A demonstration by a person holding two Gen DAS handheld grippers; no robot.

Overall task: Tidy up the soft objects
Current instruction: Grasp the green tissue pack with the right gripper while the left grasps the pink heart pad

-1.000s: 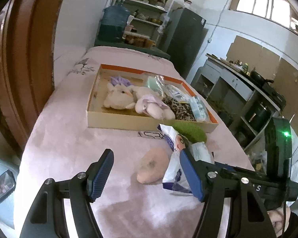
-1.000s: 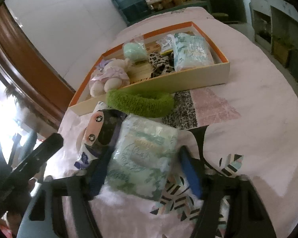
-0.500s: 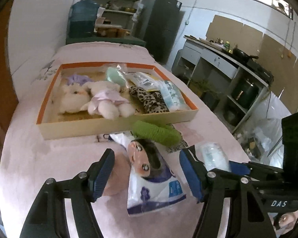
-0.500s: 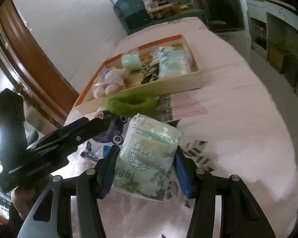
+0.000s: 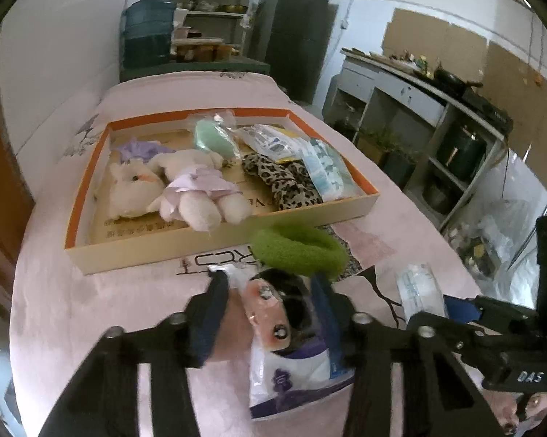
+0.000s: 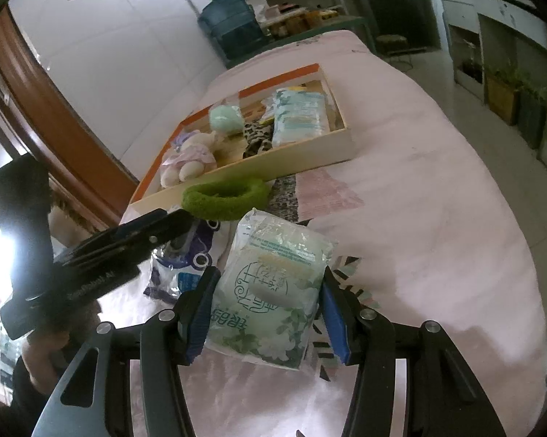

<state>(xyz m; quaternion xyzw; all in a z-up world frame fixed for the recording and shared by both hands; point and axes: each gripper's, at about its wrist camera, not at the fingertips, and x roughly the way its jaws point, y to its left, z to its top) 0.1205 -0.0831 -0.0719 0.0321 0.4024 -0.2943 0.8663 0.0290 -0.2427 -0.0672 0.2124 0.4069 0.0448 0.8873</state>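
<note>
Left tool (image 5: pixel 269 304) has just been closing, pads now pinching bagged doll (image 5: pixel 284 331) on pink-covered worktop (image 5: pixel 91 313). Right tool (image 6: pixel 268 307) clamps green floral tissue pack (image 6: pixel 273 287) squarely across its sides, likely for transfer into orange-rimmed tray (image 5: pixel 215 233) toward worktop's far end. Green fuzzy ring (image 5: pixel 298 247) lies just before tray's near wall. Pack's printed characters unreadable; "DAS" visible on right tool's body.
</note>
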